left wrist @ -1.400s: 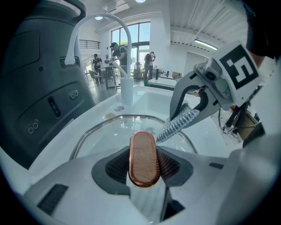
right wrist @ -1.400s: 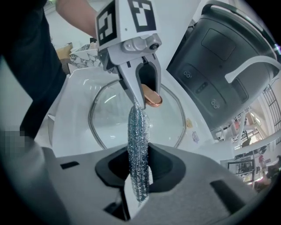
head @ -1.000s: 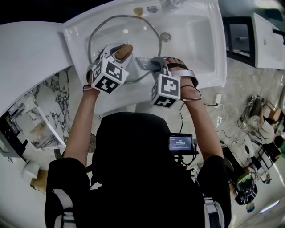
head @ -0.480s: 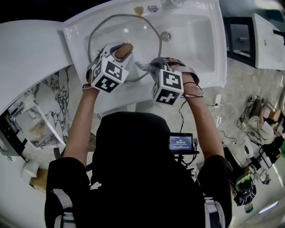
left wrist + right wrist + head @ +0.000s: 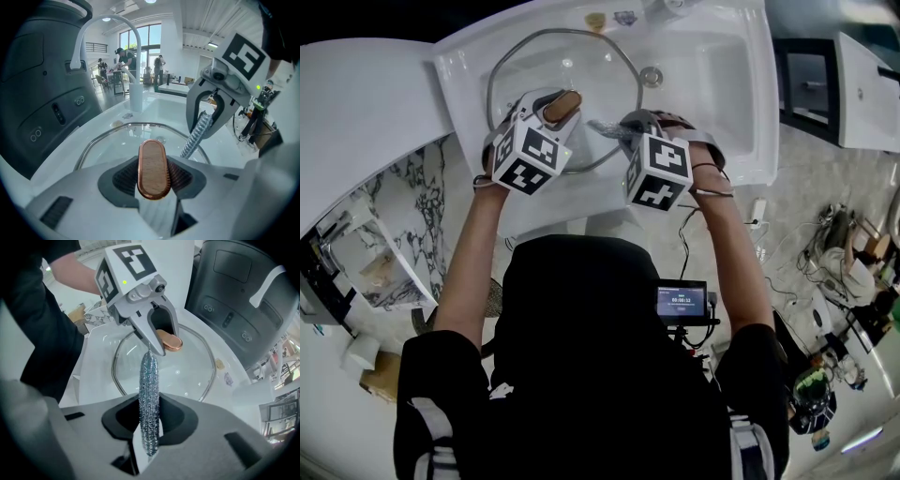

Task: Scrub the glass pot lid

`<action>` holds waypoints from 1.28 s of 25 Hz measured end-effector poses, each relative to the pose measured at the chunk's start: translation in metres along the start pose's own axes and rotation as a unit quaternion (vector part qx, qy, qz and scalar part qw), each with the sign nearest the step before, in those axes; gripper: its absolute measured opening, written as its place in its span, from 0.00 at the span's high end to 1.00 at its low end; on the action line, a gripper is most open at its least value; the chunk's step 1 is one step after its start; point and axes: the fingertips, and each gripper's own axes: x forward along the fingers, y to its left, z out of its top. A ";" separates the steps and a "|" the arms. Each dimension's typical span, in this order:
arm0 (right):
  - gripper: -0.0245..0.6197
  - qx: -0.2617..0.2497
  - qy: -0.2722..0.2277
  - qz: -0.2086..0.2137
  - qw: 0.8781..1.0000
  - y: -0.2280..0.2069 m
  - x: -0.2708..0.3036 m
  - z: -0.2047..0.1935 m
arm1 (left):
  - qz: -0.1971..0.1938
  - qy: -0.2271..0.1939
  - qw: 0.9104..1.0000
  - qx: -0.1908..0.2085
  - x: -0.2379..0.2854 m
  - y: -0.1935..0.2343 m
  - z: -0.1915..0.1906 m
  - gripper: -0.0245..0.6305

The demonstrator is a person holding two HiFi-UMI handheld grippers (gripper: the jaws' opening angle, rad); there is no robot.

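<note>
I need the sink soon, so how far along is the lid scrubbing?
Done: the glass lid sits in the sink, steadied by the left gripper shut on its handle. In hand: the right gripper pinches a silvery scrubber at the lid's near edge; contact is unclear. Left: the glass shows only a few droplets, no foam, so most scrubbing and rinsing likely remain.

Head view as clock face, centred on glass pot lid (image 5: 581, 66).
- Lid in sink basin (image 5: 717, 80), toward 9 o'clock side.
- Lid handle (image 5: 153, 168) at lid centre, between jaws of left gripper (image 5: 549, 112), which enters from 7 o'clock.
- Right gripper (image 5: 623, 127) at 4 o'clock, over lid rim; scouring pad (image 5: 149, 399) between its jaws, just beside left gripper.
- Drain (image 5: 652, 76) at 2 o'clock, just outside lid rim.
- Faucet (image 5: 136, 89) at 1 o'clock, behind basin.
</note>
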 end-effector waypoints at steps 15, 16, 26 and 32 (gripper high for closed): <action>0.86 0.021 0.001 -0.035 0.999 -0.045 -0.003 -0.001 | 0.001 0.000 1.000 -0.001 0.000 0.000 0.000 0.71; 0.86 0.020 0.002 -0.038 0.999 -0.048 -0.003 0.000 | 0.001 0.000 1.000 -0.001 0.000 0.000 -0.001 0.71; 0.86 0.024 0.001 -0.078 0.997 -0.081 -0.003 0.003 | 0.002 0.001 1.000 -0.004 0.001 0.000 0.000 0.71; 0.86 0.017 0.001 -0.102 0.995 -0.095 0.000 0.009 | 0.002 0.002 1.000 -0.005 0.001 0.000 -0.001 0.71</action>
